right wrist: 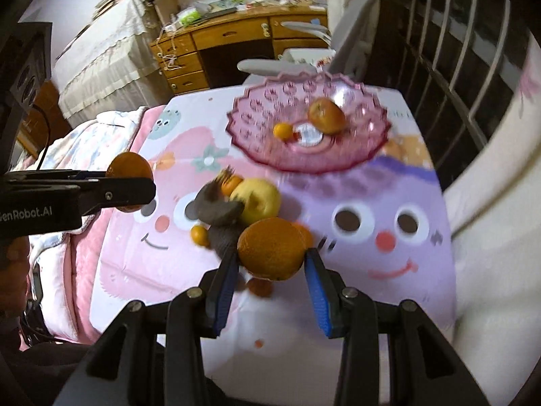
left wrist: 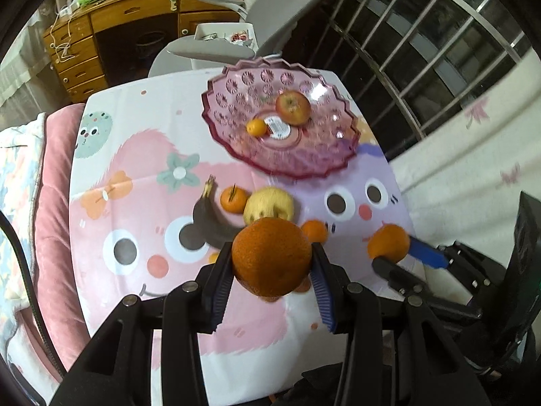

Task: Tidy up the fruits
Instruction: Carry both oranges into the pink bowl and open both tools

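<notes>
Through my left wrist camera, my left gripper [left wrist: 272, 262] has its fingers [left wrist: 219, 291] closed partway on a big orange [left wrist: 272, 257], lifted clear of the worktop [left wrist: 135, 304]. The pink bowl [left wrist: 236, 101] stands at the far edge, an apple [left wrist: 292, 107] and a small mandarin [left wrist: 257, 127] inside. Near the worktop's middle lie a blackened banana [left wrist: 209, 223] and a yellow apple [left wrist: 268, 203].

Through my right wrist camera, my right gripper [right wrist: 270, 264] pinches a second orange [right wrist: 270, 248] above the worktop's middle, fingers narrowly apart.

apple [left wrist: 292, 107] in bowl [left wrist: 236, 149] behind banana [left wrist: 211, 221]
</notes>
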